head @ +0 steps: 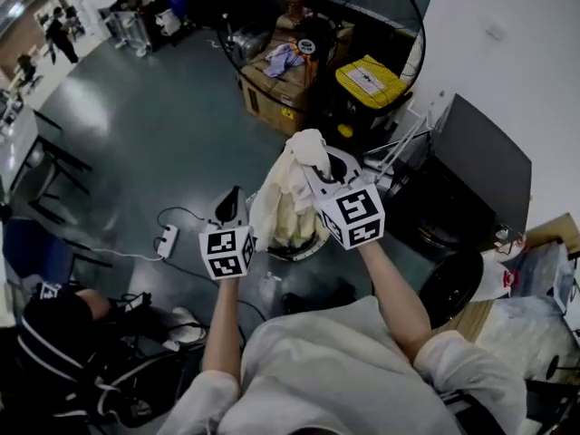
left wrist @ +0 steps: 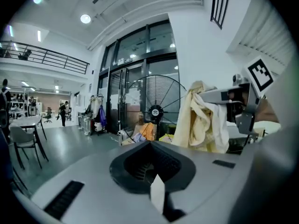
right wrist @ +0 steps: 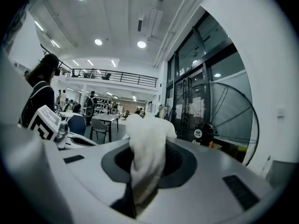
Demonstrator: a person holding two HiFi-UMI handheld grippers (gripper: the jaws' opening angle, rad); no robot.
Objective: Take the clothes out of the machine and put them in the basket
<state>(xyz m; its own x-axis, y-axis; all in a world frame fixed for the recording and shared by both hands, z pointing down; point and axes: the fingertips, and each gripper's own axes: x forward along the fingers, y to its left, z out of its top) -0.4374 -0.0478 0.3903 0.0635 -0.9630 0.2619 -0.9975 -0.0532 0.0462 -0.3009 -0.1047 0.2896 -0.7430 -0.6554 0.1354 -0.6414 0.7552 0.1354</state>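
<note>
A cream-white cloth (head: 288, 191) hangs in a bunch from my right gripper (head: 314, 165), whose jaws are shut on its top. In the right gripper view the cloth (right wrist: 145, 149) rises out of the jaw gap and hides the tips. From the left gripper view the same cloth (left wrist: 203, 121) dangles off the right gripper (left wrist: 219, 96), up in the air at the right. My left gripper (head: 232, 198) is beside the cloth on its left, apart from it, its dark jaws together and nothing in them. Below the cloth a round pale rim (head: 306, 248) shows on the floor; I cannot tell what it is.
A big round fan (head: 362, 16) stands ahead, with a cardboard box (head: 276, 84) holding clothes and a yellow-lidded black bin (head: 367, 84) near it. A dark panel (head: 480, 175) is at the right. A power strip (head: 166, 240) and cables lie on the floor. A person (head: 54, 320) sits lower left.
</note>
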